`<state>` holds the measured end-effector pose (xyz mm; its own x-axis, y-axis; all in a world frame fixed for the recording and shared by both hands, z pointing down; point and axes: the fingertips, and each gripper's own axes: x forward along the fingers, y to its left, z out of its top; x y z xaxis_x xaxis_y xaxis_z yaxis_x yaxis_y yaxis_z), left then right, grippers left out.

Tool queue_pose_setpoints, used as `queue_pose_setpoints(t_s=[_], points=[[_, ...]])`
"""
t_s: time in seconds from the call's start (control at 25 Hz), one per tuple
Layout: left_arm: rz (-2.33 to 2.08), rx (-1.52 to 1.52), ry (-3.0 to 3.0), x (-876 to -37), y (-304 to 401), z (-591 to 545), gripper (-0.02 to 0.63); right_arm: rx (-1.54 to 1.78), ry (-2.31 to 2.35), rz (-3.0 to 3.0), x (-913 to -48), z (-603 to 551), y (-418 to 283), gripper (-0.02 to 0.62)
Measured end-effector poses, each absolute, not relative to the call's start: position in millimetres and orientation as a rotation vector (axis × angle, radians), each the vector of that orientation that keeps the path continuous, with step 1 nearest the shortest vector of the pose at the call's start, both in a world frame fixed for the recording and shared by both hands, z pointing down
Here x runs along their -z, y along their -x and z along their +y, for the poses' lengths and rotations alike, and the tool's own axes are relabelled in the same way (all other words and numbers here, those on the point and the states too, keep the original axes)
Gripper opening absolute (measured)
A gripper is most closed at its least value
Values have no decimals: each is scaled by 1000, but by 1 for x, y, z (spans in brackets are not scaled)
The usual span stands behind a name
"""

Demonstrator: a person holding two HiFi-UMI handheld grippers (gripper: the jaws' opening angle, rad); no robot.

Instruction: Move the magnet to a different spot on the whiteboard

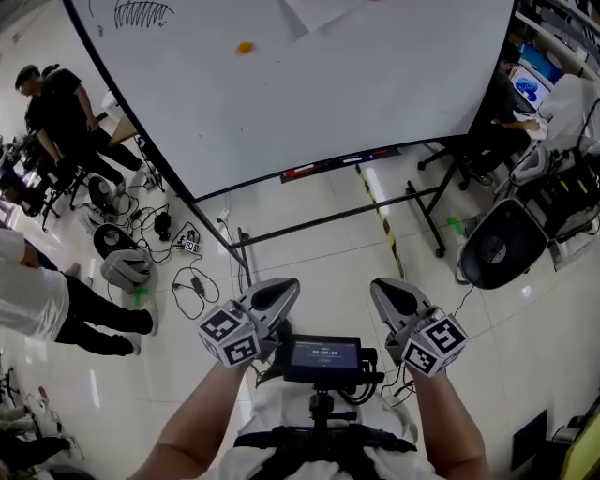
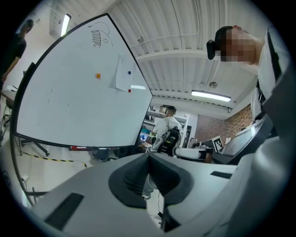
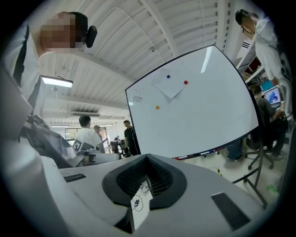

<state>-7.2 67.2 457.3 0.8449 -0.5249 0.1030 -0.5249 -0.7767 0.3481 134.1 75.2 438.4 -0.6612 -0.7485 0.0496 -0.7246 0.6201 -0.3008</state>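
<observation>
Although neither gripper is near it, the orange magnet [image 1: 245, 47] is seen stuck on the whiteboard [image 1: 375, 103]. It is set alone on bare white surface, below and to the right of a black scribble [image 1: 142, 13] and to the left of a sheet of paper [image 1: 314, 11]. That sheet is pinned by a blue magnet [image 3: 168, 76] and a red magnet [image 3: 186, 82]. Pens are laid in the tray [image 1: 339, 164] along the board's lower edge. The left gripper [image 1: 281, 292] and the right gripper [image 1: 382, 292] are held side by side low in front of the person, well apart from the board, with a small screen [image 1: 323, 357] between them. Each pair of jaws is pressed together at the tips, and nothing is gripped by either. Cables [image 1: 192, 281] are strewn on the floor to the left of the board's stand, and striped tape [image 1: 380, 216] is stuck to the tiles beneath it.
</observation>
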Motion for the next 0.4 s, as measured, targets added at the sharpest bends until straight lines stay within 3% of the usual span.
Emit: queue_pose_setpoints(t_s=[0.4], points=[[-764,3,-2662,-463,-10,96,33,472,1246,2726,-444,112,-151,17]])
